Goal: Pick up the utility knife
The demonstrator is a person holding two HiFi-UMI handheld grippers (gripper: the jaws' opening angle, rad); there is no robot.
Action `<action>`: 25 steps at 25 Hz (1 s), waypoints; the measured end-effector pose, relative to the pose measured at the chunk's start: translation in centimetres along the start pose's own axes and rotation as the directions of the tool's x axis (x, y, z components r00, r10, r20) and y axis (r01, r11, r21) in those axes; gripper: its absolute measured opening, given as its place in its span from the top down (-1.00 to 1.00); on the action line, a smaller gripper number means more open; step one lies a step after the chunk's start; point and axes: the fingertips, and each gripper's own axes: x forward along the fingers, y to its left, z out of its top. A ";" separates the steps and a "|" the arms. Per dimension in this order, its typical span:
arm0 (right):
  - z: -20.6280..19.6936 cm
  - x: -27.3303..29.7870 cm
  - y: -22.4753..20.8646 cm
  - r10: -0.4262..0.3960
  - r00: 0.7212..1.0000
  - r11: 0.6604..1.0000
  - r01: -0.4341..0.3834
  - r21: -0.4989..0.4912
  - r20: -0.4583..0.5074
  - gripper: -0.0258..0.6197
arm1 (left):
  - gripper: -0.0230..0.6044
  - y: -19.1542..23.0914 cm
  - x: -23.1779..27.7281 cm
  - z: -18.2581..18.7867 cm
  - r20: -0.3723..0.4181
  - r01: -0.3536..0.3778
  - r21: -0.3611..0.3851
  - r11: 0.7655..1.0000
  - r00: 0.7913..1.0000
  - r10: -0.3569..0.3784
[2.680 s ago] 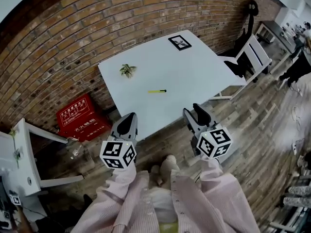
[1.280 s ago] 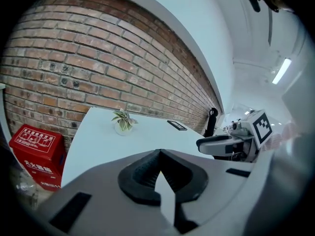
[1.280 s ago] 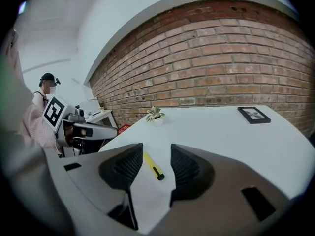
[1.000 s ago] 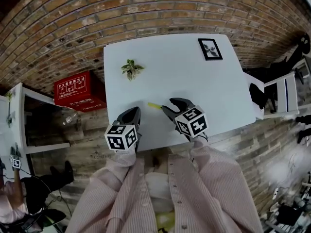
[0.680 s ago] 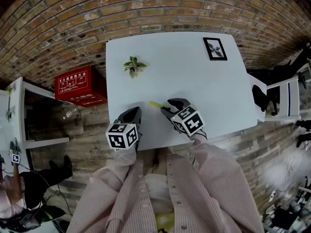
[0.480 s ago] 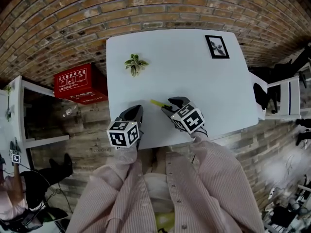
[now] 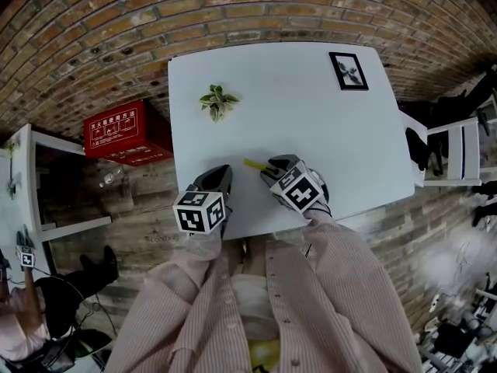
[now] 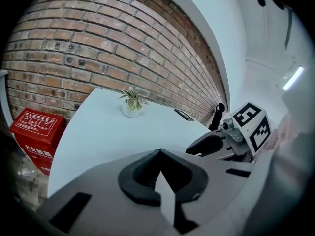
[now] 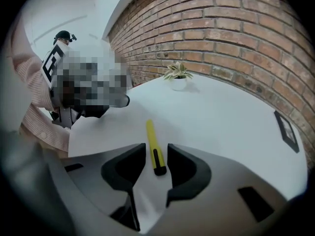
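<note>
The utility knife [image 9: 153, 144], yellow with a black slider, lies flat on the white table [image 7: 311, 115] near its front edge. In the head view only its yellow end [image 7: 253, 163] shows past my right gripper [image 7: 273, 164]. The right gripper view has my right gripper [image 9: 156, 147] tilted down over the knife, one jaw on each side of its black end. The jaws are closing, and a small gap still shows on both sides of the knife. My left gripper [image 7: 217, 176] hovers over the table's front edge, left of the knife, jaw tips [image 8: 158, 154] together and nothing between them.
A small potted plant [image 7: 217, 102] stands at the table's back left and a framed picture [image 7: 348, 70] lies at its back right. A brick wall runs behind. A red box [image 7: 128, 130] sits on the floor at left, and a white chair [image 7: 454, 150] at right.
My right gripper has sunk and tipped down over the knife, so its jaws now straddle the black end. The left gripper has hardly moved.
</note>
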 end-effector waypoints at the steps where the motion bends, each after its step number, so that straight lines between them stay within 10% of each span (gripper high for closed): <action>1: -0.1 0.0 -0.1 -0.006 1.000 1.000 0.006 -0.011 -0.006 0.49 | 0.95 0.1 0.0 0.0 0.000 -0.001 0.000 1.000 1.000 0.001; 14: -0.1 0.1 0.5 -0.011 1.000 1.000 0.011 -0.006 0.018 0.71 | 0.95 0.1 -0.5 0.0 -0.002 -0.008 0.041 0.999 1.000 0.008; 25: 1.2 -2.2 -0.5 -0.056 0.972 0.984 0.015 0.176 0.229 0.71 | 0.95 -1.5 -1.1 1.1 0.056 0.035 0.128 0.991 0.998 -0.042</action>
